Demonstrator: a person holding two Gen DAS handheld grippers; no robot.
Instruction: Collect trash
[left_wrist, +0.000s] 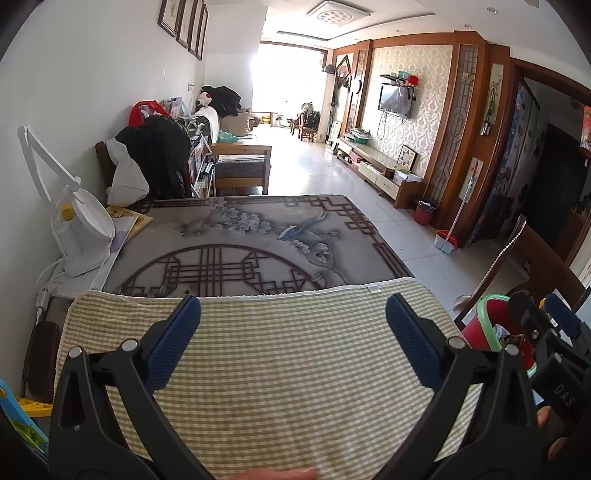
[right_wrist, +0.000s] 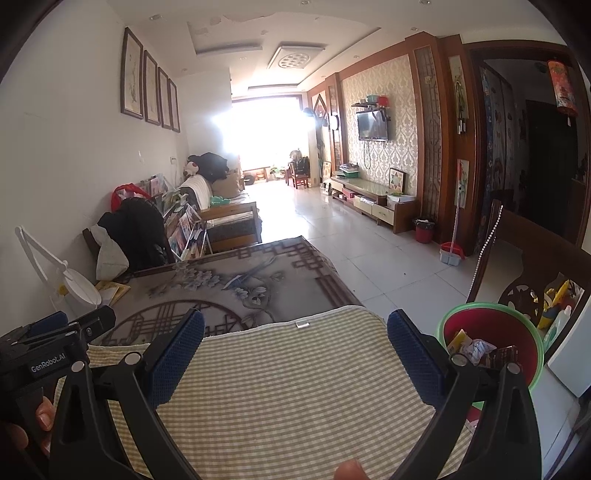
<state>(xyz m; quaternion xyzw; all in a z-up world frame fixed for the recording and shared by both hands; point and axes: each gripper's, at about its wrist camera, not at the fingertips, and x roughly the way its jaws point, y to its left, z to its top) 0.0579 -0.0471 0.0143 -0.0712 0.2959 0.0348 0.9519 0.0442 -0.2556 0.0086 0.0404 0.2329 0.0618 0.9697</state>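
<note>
Long living room with pale tiled floor, wall-mounted television on patterned wallpaper, four framed pictures on the white wall, strong glare from the far window. Foreground is taken up by a table covered with a grey floral printed cloth, over which a green-and-white checked fabric mat is laid at the near edge. No loose trash is seen on the mat or on the cloth in either view. A red plastic bin with a green rim is placed just beside the mat's right edge, and crumpled wrappers and paper scraps are seen inside it, so collection is judged largely done; anything left cannot be confirmed from these views. Left gripper is held over the mat with blue-padded jaws spread wide, nothing between them. Right gripper is likewise spread and empty, near the bin. A white folding desk lamp and yellow booklets are noted at the table's left side, dark clothing piled on a chair beyond. A second small red bin is seen on the floor by the TV cabinet.
</note>
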